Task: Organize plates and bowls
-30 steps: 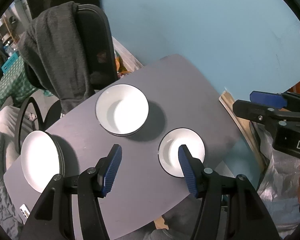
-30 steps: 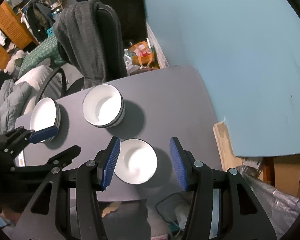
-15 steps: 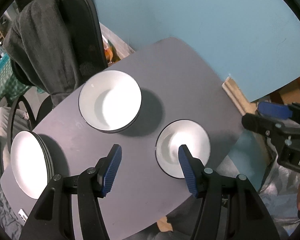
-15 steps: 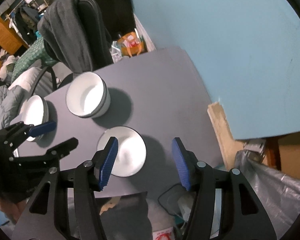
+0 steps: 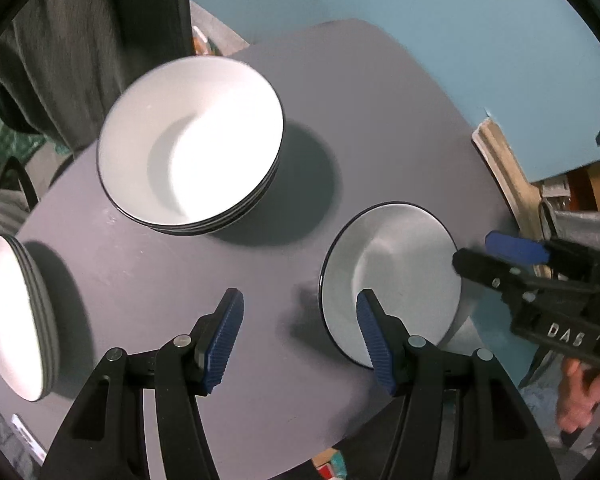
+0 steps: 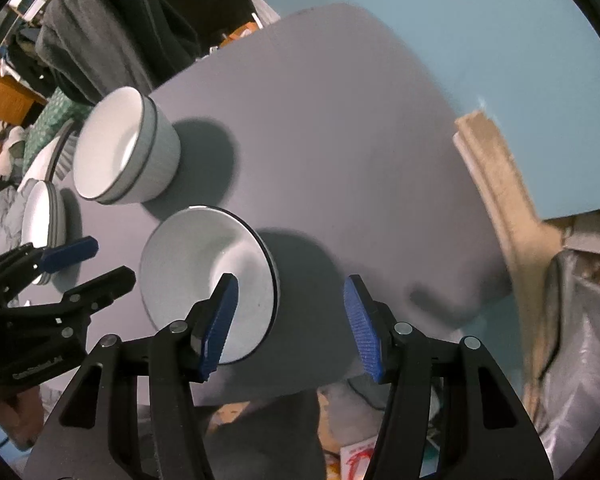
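1. The single small bowl (image 6: pixel 208 280) is taken as the target; it stands near the counter (image 6: pixel 340 140) front edge, apart from the stacked bowls (image 5: pixel 188 148) and the plates (image 5: pixel 8 316).
2. The right hand-held gripper (image 6: pixel 290 320), jaws apart and empty, is best lowered so the bowl's right rim sits between the pads.
3. The left hand-held gripper (image 5: pixel 300 340), likewise apart and empty, is best kept clear of the rim.
4. The pads are closed gently only once the rim is seated.

White dark-rimmed small bowl (image 5: pixel 392 276) upright by the left gripper's right finger (image 5: pixel 374 338) — stacked bowls (image 5: pixel 192 148) beyond, plates (image 5: pixel 12 316) far left.
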`<state>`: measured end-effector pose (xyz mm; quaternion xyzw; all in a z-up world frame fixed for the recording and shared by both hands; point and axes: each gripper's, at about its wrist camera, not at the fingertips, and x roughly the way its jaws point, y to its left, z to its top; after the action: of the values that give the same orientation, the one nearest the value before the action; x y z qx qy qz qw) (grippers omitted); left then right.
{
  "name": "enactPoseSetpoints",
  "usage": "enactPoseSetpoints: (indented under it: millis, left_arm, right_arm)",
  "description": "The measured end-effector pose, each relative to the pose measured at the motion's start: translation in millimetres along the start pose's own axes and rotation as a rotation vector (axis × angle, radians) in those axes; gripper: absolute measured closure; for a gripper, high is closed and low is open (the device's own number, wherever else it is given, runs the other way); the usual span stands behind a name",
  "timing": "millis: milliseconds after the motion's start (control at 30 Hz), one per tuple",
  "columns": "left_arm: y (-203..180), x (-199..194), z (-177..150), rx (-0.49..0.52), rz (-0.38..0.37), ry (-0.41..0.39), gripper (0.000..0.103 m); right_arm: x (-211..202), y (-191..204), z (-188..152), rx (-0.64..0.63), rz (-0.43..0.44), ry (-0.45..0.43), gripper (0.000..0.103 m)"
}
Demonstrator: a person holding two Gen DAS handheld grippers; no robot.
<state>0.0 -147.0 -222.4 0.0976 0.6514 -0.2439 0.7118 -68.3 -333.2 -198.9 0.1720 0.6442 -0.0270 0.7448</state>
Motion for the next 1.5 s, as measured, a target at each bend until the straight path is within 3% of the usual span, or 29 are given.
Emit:
enactPoseSetpoints:
  millis: [533, 733, 800, 900, 1200, 1400, 1500]
  left_arm:
    - [-12.4, 35.6, 3.1, -0.004, 0.014, 0.028, 0.043]
    - [-11.9, 41.8, 6.3, -0.026, 0.001, 0.045, 0.044]
    - [-11.3, 43.7, 6.9, -0.025, 0.0, 0.048, 0.054]
    - [-1.7, 44.7, 3.0, -0.023, -0.001, 0.064, 0.065]
    - [3.1, 51.6, -0.7, -0.037, -0.022, 0.096, 0.085]
    - [2.3, 52.2, -1.6, -0.049, -0.046, 0.109, 0.093]
    - [1.9, 50.0, -4.8, -0.044, -0.017, 0.1, 0.093]
  right_arm:
    - [31.5, 3.5, -8.7, -0.011, -0.018, 0.014, 0.047]
    - [37.8, 1.9, -11.2, 0.003, -0.014, 0.021, 0.052]
    - [39.2, 1.3, -12.4, 0.003, -0.007, 0.021, 0.054]
    - [42.1, 3.3, -11.9, 0.0, -0.006, 0.034, 0.066]
    - [43.1, 7.7, -15.4, -0.021, -0.01, 0.052, 0.086]
    - [43.1, 4.2, -13.3, -0.023, -0.024, 0.062, 0.092]
    - [43.5, 4.9, -11.8, -0.025, -0.02, 0.073, 0.093]
